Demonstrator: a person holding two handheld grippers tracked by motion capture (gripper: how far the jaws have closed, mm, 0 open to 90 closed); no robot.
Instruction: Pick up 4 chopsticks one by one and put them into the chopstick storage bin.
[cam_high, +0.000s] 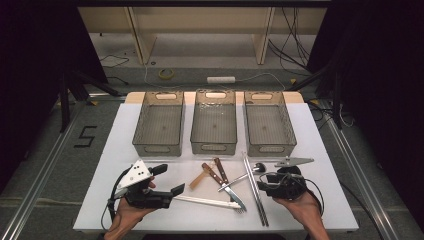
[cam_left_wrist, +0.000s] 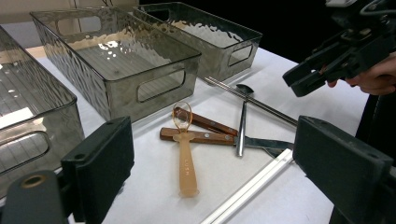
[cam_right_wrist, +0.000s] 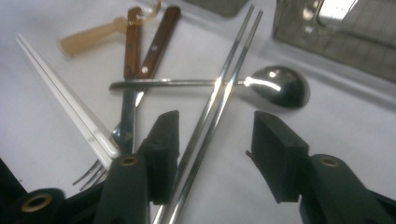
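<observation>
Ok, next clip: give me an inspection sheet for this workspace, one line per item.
Surface: white table top, with a pile of cutlery at the front.
Job's things: metal chopsticks lie between the right tool's jaws, the pads not yet pressing on them; they cross a metal spoon.
Clutter: three see-through bins in a row at the back, nothing in them; amber plastic spoon, two wooden-handled pieces, white chopsticks.
Grippers: left tool open, hovering near the white chopsticks; right tool partly open over the metal pair.
Cables: one trails from each tool; more on the floor behind.
Surroundings: tape roll and power strip on the floor; dark curtains at the sides.
</observation>
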